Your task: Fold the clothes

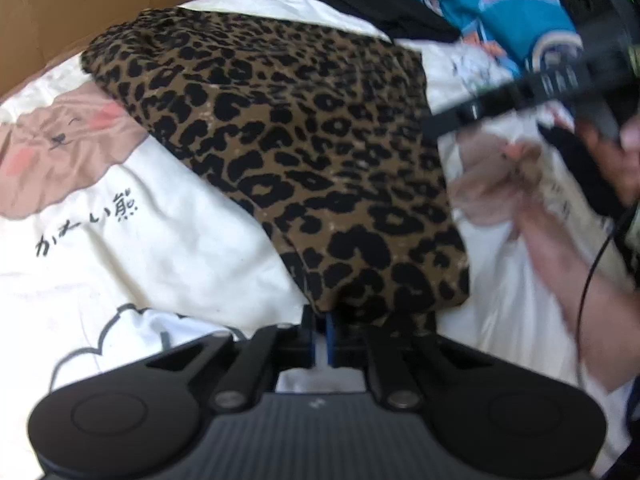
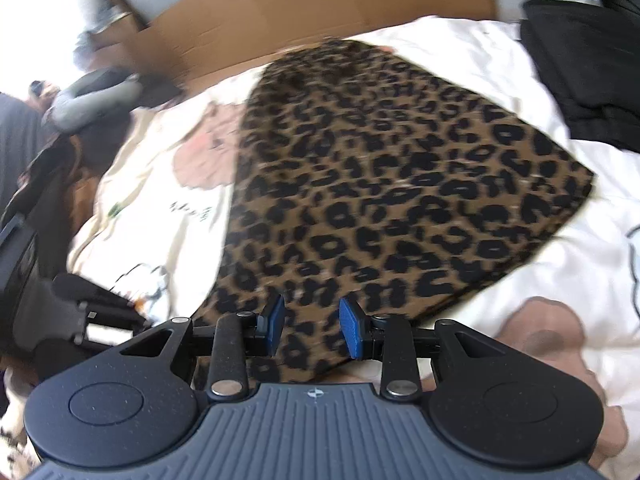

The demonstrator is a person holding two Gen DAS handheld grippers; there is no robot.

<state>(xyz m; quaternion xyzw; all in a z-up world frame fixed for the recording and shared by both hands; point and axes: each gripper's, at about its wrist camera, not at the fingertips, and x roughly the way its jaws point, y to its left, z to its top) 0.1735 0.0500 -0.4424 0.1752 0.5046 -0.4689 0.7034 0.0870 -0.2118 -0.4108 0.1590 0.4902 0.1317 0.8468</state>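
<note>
Matt woven leopard-print cloth lies centre frame on a soft white cotton bedsheet; plain brown cardboard shows along the top.

**Free room around the folded cloth**

On the white bedcover, the side left of the leopard-print garment is bare, so a gripper can pass there. On the right side a person's hand and a black cable stand in the way. Behind, a cardboard wall closes the far edge, and dark clothes fill the back right corner.
</note>
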